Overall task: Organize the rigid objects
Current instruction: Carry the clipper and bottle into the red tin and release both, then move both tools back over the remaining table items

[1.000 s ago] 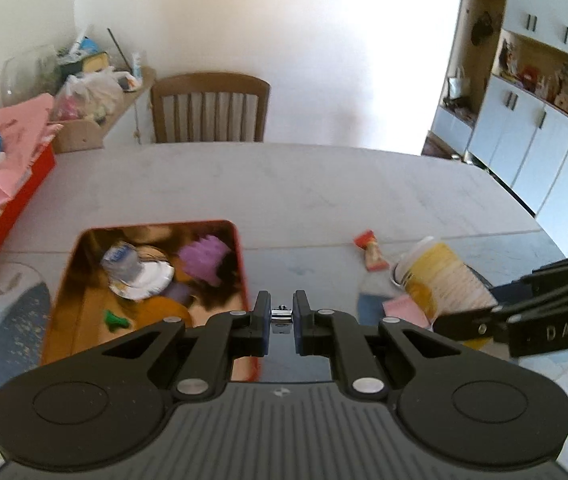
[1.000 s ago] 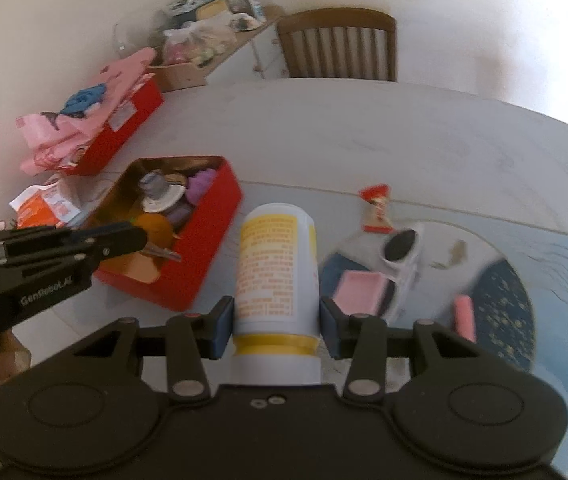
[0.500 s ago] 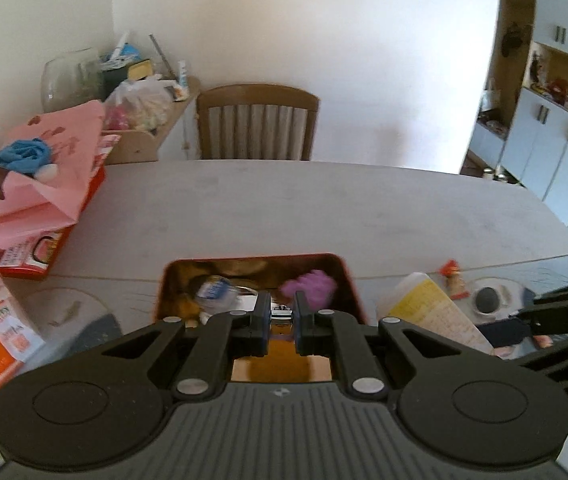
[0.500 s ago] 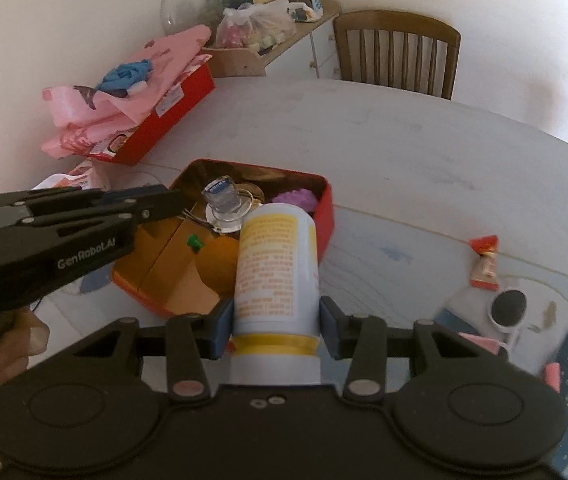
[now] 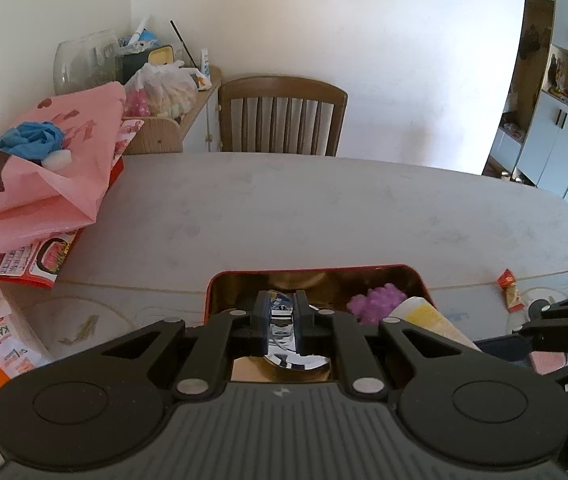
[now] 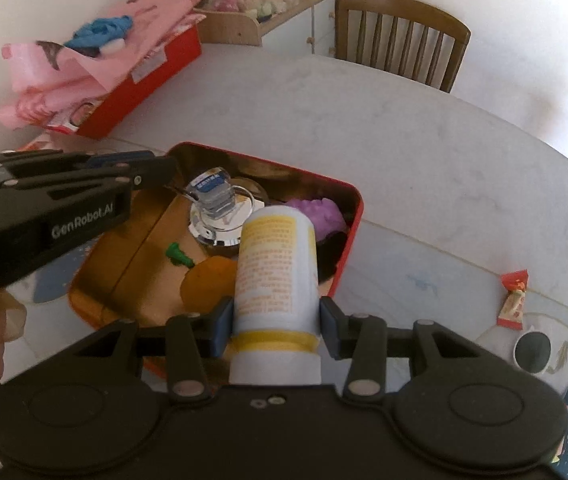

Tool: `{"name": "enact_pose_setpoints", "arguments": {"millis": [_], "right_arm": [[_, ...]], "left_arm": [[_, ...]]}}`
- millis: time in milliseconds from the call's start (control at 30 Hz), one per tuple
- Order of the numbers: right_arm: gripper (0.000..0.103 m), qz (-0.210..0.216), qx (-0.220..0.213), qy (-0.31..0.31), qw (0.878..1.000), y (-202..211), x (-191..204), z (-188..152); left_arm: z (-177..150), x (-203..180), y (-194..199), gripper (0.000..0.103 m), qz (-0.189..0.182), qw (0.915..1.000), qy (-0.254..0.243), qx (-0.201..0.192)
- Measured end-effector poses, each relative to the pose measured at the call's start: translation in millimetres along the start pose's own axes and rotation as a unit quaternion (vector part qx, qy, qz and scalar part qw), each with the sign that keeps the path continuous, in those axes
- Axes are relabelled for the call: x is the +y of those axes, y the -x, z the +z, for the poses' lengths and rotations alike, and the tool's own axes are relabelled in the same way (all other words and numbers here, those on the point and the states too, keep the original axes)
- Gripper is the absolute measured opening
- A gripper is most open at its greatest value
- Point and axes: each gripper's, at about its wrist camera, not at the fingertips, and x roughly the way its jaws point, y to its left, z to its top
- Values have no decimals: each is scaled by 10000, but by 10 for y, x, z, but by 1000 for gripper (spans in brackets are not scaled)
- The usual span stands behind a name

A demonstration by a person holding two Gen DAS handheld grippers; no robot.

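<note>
Right gripper [image 6: 275, 316] clamped on white-and-yellow bottle [image 6: 275, 264] above red tin [image 6: 348, 236]; left gripper [image 5: 282, 322] fully closed, nothing visibly held

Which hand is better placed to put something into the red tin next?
Right. Its gripper is clamped on the white bottle, held right over the open red tin. The left gripper is shut, with no loose object seen in it.

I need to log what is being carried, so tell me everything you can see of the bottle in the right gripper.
The bottle is a white plastic cylinder with a yellow-framed label of fine print and a yellow band near its lower end. The right gripper is shut on it just above that band. It points away from the camera, tilted forward over the red tin, its far end above the tin's contents. Its near end is hidden.
</note>
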Motion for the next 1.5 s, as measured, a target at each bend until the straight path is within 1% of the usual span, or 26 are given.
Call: {"name": "enact_pose_setpoints", "arguments": {"millis": [100, 200, 367, 533, 767, 900, 1033, 1200, 1300, 1333, 1500], "right_arm": [[44, -166, -13, 163, 9997, -46, 64, 44], [44, -136, 67, 128, 9998, -105, 93, 81], [44, -218, 84, 300, 9993, -157, 178, 70], [45, -219, 70, 256, 9994, -171, 175, 46], [46, -164, 28, 170, 9997, -160, 158, 15], [47, -41, -44, 107, 9999, -91, 141, -24], [47, 26, -131, 178, 9998, 17, 154, -70], [50, 211, -220, 0, 9995, 180, 68, -143], [56, 278, -250, -85, 9993, 273, 12, -218], [59, 297, -267, -103, 9991, 303, -3, -247], [62, 325, -353, -120, 9988, 466, -73, -414]], "left_arm": [[-20, 34, -73, 11, -29, 10000, -5, 37], [-60, 38, -121, 11, -39, 10000, -53, 67], [-125, 54, -146, 11, -95, 9999, -73, 110], [-250, 64, -151, 11, -138, 9996, -98, 227], [-372, 54, -212, 11, -72, 9989, -155, 444], [-409, 39, -250, 11, -13, 9983, -229, 535], [-437, 37, -295, 11, 9, 9976, -236, 654], [-473, 20, -303, 11, 21, 9964, -226, 813], [-488, 14, -289, 11, 45, 9961, -214, 850], [-493, 13, -285, 11, 41, 9960, -204, 872], [-515, 17, -210, 11, 14, 9958, 35, 917]]}}
